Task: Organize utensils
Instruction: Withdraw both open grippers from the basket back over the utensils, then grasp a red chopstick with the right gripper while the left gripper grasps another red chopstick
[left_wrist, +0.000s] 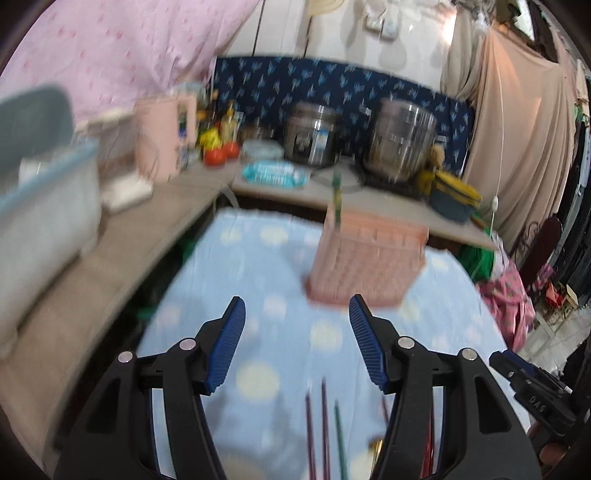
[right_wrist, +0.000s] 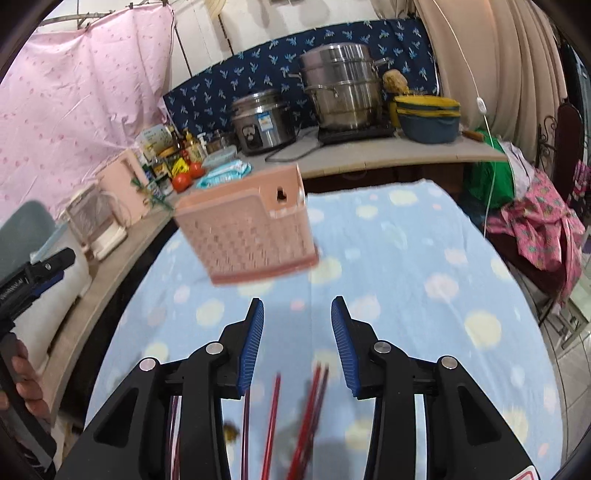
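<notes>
Nearest: L gripper (left_wrist: 297, 347) and R gripper (right_wrist: 297, 343), jaws of both wide open, nothing held. Chopsticks (right_wrist: 310, 413) lie loose under R jaws on the blue cloth of the desk (right_wrist: 406, 258), several crossed. Farther: pink utensil basket (right_wrist: 247, 229), one green stick (left_wrist: 337, 199) upright inside. Risks, by judgement: crossed sticks invite a multi-pick or scatter; thin sticks may slip; basket looks light, could tip on insertion. Views blurred w/ motion.

blue dotted cloth (right_wrist: 406, 258) carries pink basket (right_wrist: 247, 232), loose chopsticks (right_wrist: 314, 406).
</notes>
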